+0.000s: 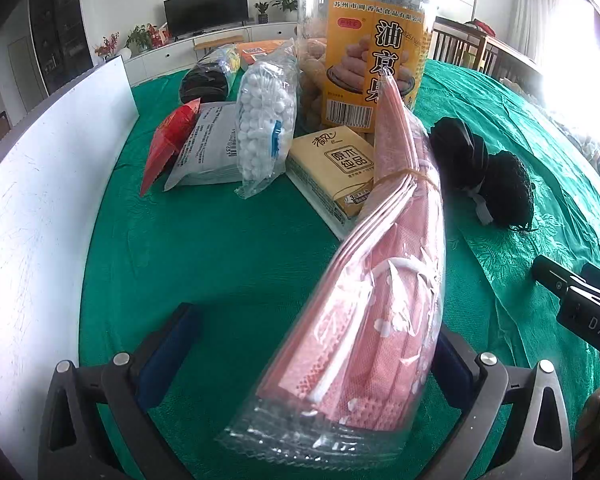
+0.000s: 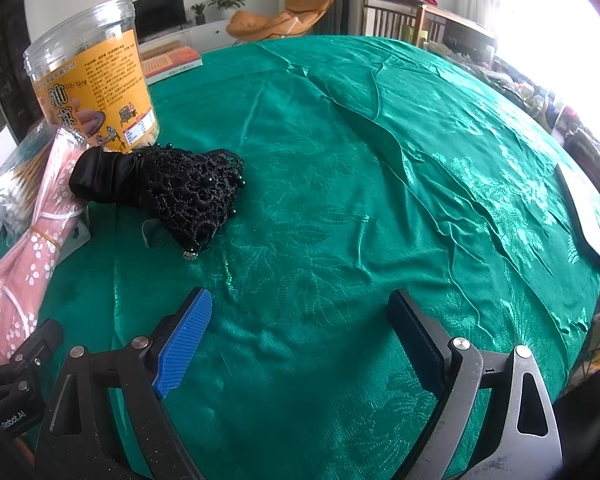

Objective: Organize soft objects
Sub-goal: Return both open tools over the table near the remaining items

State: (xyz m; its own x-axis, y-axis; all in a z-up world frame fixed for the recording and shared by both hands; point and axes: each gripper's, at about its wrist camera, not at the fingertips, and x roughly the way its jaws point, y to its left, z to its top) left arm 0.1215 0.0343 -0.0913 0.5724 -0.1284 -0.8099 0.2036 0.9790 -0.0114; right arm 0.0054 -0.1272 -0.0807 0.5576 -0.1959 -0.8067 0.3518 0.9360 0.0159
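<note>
Pink face masks in a clear packet (image 1: 364, 308) fill the near part of the left wrist view, lying between the fingers of the left tool (image 1: 316, 344). The left pad (image 1: 172, 344) stands well clear of the packet with green cloth showing in the gap; the right pad is hidden behind the plastic, so I cannot tell whether the packet is pinched or merely leaning there. Its far end tilts up against the snack jar (image 1: 364, 40), across the tissue pack (image 1: 332, 164). Beyond lie a bag of cotton balls (image 1: 264, 112), a grey pouch (image 1: 212, 144), a red packet (image 1: 168, 140) and a white board (image 1: 40, 184) at the left edge of the worktop (image 1: 228, 248). To do this step well, I judge the pads should close squarely on the bunched middle, near the rubber band, as slippery film will slide out of an end grip.

From the right wrist view, the right tool (image 2: 300, 336) hangs spread wide over bare green cloth, nothing between its blue pads (image 2: 188, 332). A black lace pouch (image 2: 172, 192) sits ahead to the left, just beside the jar and touching the mask packet. It looks floppy; a low, centred pinch across the gathered satin neck seems surest, keeping clear of the jar.
</note>
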